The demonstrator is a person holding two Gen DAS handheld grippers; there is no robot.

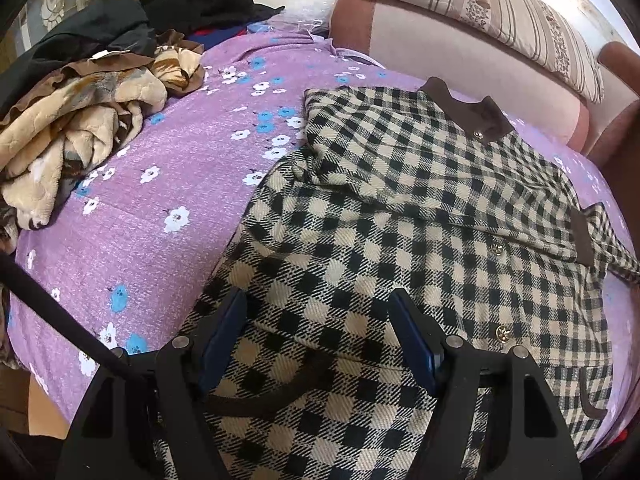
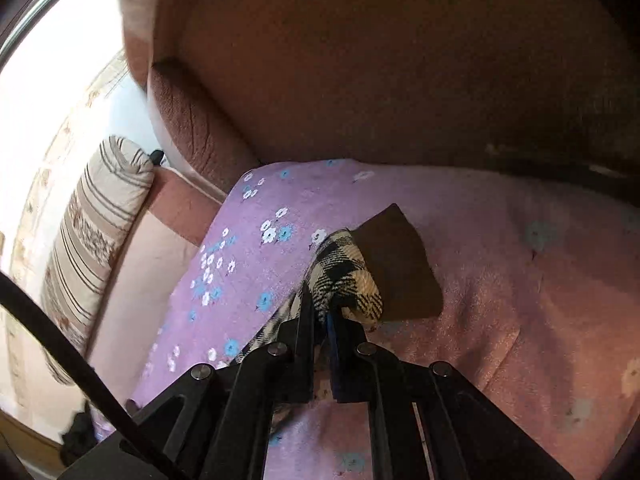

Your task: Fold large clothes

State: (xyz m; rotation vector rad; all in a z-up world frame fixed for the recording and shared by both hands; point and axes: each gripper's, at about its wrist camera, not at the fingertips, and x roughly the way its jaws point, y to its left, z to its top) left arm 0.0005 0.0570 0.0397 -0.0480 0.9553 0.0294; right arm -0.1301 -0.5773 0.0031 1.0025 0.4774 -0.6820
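A black-and-cream checked coat (image 1: 420,208) with a brown collar and gold buttons lies spread on the purple flowered bedsheet (image 1: 160,220). My left gripper (image 1: 318,312) hovers open over the coat's lower part, its blue-padded fingers (image 1: 224,328) wide apart with the fabric lying below and between them. In the right wrist view my right gripper (image 2: 324,308) is shut on the end of the checked sleeve (image 2: 348,276), just behind its brown cuff (image 2: 400,264), slightly above the sheet (image 2: 248,264).
A crumpled beige and brown blanket (image 1: 80,120) and dark clothes (image 1: 192,4) are heaped at the far left of the bed. A striped pillow (image 1: 500,12) rests on the pink padded headboard (image 1: 440,52). A brown padded side (image 2: 400,60) rises close beyond the sleeve.
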